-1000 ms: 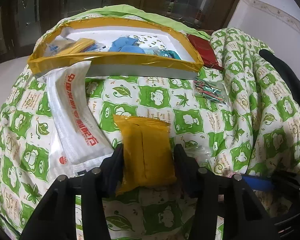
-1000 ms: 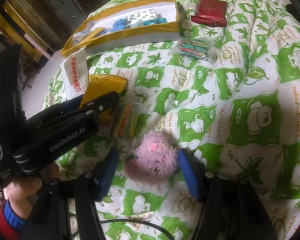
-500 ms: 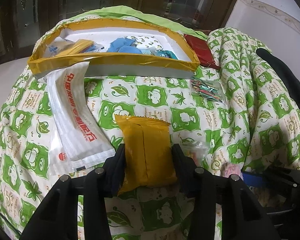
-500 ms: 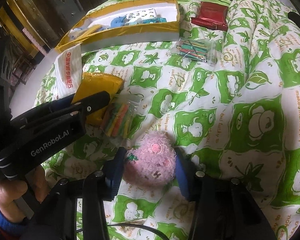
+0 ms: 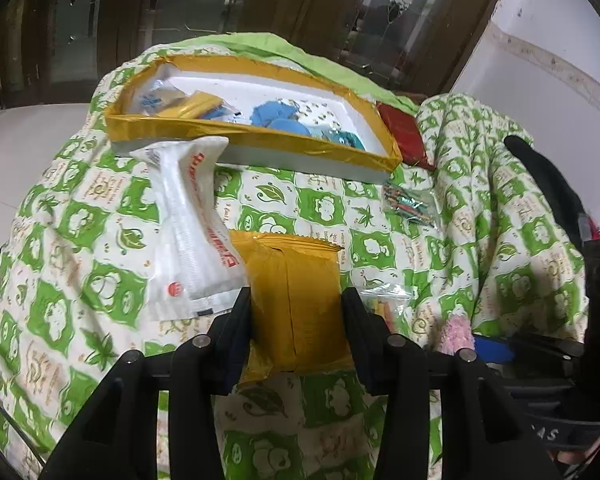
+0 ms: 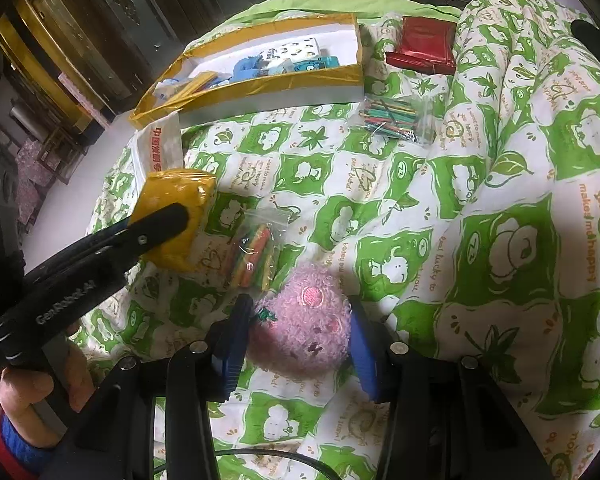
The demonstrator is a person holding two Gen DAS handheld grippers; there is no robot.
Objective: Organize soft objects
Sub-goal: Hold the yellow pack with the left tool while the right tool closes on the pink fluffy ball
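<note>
Soft objects are gripped by both tools at the near edge of the green-patterned quilt (image 6: 420, 208): a yellow packet (image 5: 296, 304) is pinched between the fingers of the left gripper (image 5: 296, 316), and a pink plush toy (image 6: 300, 324) is squeezed between the blue pads (image 6: 362, 346) of the right gripper (image 6: 296, 340). The jaws of the left gripper have just been closing on the packet, and those of the right on the plush, whose sides are dented by the pads. For the step in hand, each grip is best kept light, since both items yield, and each item is best lifted clear of the quilt before being carried. The bag of coloured strips (image 6: 254, 256) lying between the two should not be snagged. Both grippers are pointed steeply downward, side by side; the left one is seen from the right wrist, held by a hand (image 6: 32, 392) in a blue-cuffed sleeve. Farther off, a white pouch (image 5: 192, 224) lies beside the packet, and a bag of coloured sticks (image 6: 392, 120) lies toward the right. At the far edge sits the yellow-rimmed tray (image 5: 260, 136), already holding blue items, judged the likely destination.
</note>
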